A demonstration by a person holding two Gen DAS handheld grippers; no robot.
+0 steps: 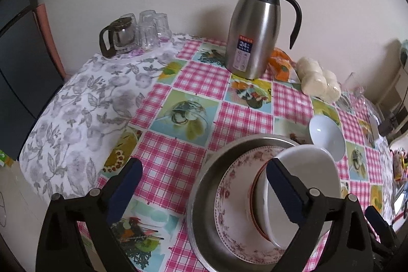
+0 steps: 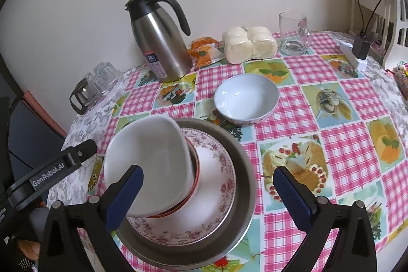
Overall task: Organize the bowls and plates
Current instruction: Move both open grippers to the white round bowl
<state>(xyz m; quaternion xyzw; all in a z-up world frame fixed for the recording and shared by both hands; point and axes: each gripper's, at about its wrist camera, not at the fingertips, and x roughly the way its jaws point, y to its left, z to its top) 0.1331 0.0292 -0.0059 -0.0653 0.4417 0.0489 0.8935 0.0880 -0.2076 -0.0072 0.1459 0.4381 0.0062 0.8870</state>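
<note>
Both grippers, left (image 1: 204, 185) and right (image 2: 207, 191), are standing released. The white bowl (image 2: 150, 159) is leaning tilted in the stack on the plate (image 2: 216, 198); it could slide off. A second bowl (image 2: 246, 98) is waiting beyond on the worktop (image 2: 344, 144).

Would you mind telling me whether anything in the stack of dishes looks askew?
Yes: the white square bowl on top sits tilted, leaning to one side on the red-rimmed bowl beneath rather than nesting flat. The floral plate and metal pan below look level.
</note>
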